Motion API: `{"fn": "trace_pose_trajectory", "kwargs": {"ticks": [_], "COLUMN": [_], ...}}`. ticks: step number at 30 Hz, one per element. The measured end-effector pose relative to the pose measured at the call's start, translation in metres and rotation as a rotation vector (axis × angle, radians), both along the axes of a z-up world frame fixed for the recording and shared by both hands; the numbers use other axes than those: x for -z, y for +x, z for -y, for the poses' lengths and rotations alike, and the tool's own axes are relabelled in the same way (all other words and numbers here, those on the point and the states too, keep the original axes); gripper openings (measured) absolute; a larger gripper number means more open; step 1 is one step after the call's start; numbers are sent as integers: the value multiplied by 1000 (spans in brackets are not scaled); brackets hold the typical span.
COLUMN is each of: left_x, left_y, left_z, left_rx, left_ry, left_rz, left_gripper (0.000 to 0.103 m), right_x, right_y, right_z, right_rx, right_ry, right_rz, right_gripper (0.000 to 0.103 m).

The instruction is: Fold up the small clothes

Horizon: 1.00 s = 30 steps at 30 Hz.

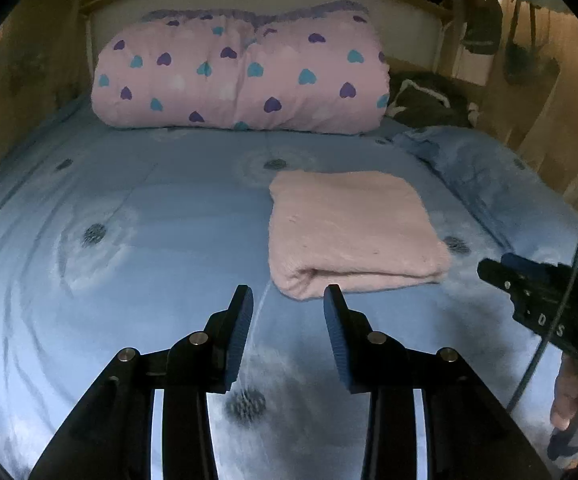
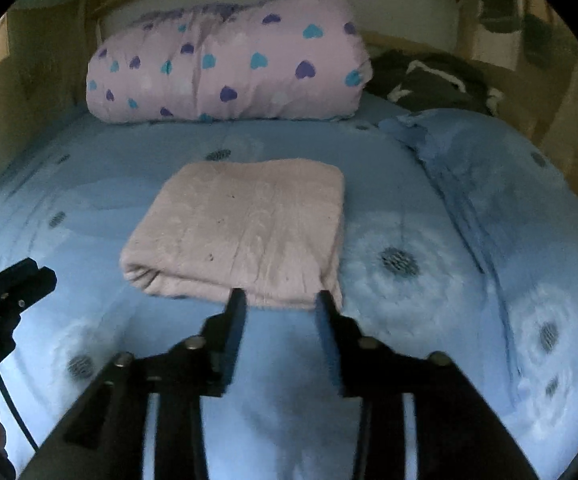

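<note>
A pale pink garment (image 1: 349, 232) (image 2: 241, 232) lies folded into a neat square on the blue bedspread (image 1: 149, 216) (image 2: 409, 200). My left gripper (image 1: 289, 300) hovers above the bed just short of the garment's near edge, jaws apart, nothing between them. My right gripper (image 2: 280, 300) hangs over the garment's near right corner, also open and empty, clear of the cloth. In the left wrist view the right gripper (image 1: 489, 270) shows at the right edge, held by a hand (image 1: 569, 400). In the right wrist view the other gripper's black body shows at the left edge.
A rolled pink quilt with blue and purple hearts (image 1: 241, 76) (image 2: 225, 68) lies across the head of the bed. Dark clothing (image 1: 429, 100) (image 2: 429, 80) sits at the back right. A bunched blue cover (image 2: 489, 184) runs along the right side. Wooden walls surround the bed.
</note>
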State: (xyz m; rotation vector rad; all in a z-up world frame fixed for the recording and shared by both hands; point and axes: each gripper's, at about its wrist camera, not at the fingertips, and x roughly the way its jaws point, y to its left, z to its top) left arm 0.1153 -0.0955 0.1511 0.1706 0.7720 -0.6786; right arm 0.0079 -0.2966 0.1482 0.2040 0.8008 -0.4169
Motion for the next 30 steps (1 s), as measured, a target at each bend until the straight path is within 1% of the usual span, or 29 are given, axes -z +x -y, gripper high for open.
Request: {"fn": "trace_pose_trajectory", "kwargs": {"ticks": [4,6,7,8,10,12,16,19,21,23,27,30], "left_x": [-25,-33,-36,-39,-45,-50,-57,-53,-45,-34,-16,-1], "left_y": [-25,-39,-47,-56,-69,-81,-105,-121,-132,-142,-160,-170], "left_z": [-18,-26,-30,-36,-48,-60,-83,-91,-93,-93,-98,-96], "left_rx": [5,5,2,-3,-15,-25,-43,-43,-44,-49,-57,-47], "left_ry": [-21,-14,-7,-3,-8,-9,-20,-19,4,40,42,83], "left_rz": [-5,3,12,20,21,10,10,-7,-18,-33,-74,-78], "left_gripper": [18,19,19,19,19,19,21,22,22,22,22,22], "right_x": [-28,-38,-45,-50,-60,-67,-78,-72,-62,-47,-15,1], "right_y": [-37,-51,-60,-67,-82,-95,-123,-140,-147,-153,-165,-170], "right_z": [-18,-27,-32,-37,-47,-56,-80,-97,-108,-119,-131,-131], "right_rx": [1,0,-3,-3,-1,-5,-12,1,6,12,37,43], "right_ry": [-10,-13,-13,-14,-12,-5,-22,7,13,8,12,13], "right_rz": [13,22,26,32,53,65,81,88,71,33,-50,-91], "right_gripper": [41,42,47,54,62,63,66,69,69,69,69,69]}}
